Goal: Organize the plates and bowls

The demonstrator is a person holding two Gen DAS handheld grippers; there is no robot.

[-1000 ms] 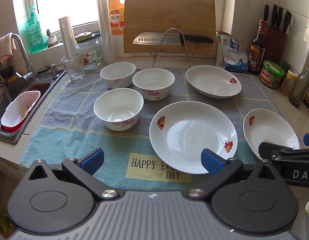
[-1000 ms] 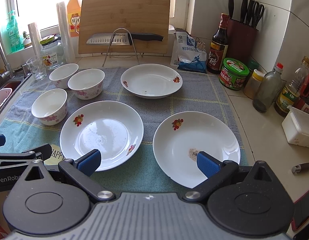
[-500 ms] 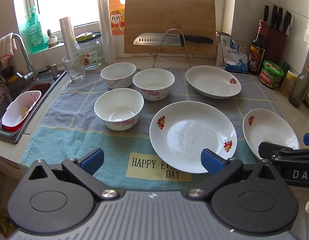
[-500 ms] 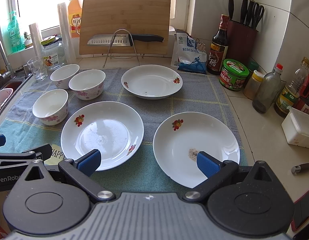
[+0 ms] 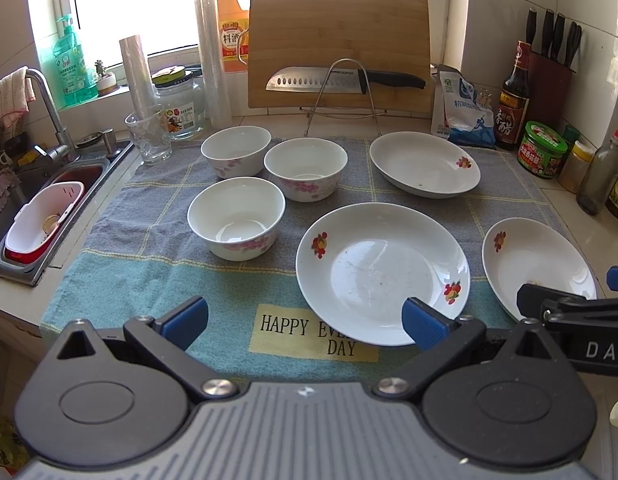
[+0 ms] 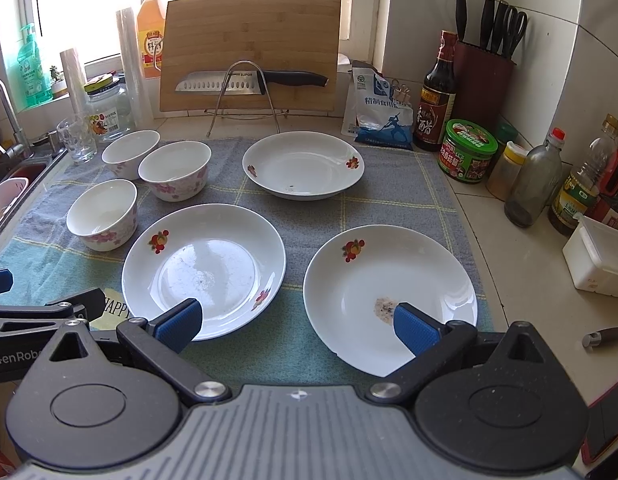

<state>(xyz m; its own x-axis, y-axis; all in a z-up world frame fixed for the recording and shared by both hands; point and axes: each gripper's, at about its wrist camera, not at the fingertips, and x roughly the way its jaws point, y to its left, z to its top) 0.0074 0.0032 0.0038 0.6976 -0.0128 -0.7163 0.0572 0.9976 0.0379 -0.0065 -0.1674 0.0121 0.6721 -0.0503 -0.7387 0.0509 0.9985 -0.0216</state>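
- Left wrist view: the left gripper hangs with jaws wide apart and empty over the front edge of the dish towel. On the towel three floral bowls stand apart at the left, none nested; the middle plate lies unstacked.
- Right wrist view: the right gripper is likewise spread and empty, above the near rim of the stained plate. A third plate lies at the towel's back. Judging by this, sorting has not begun.
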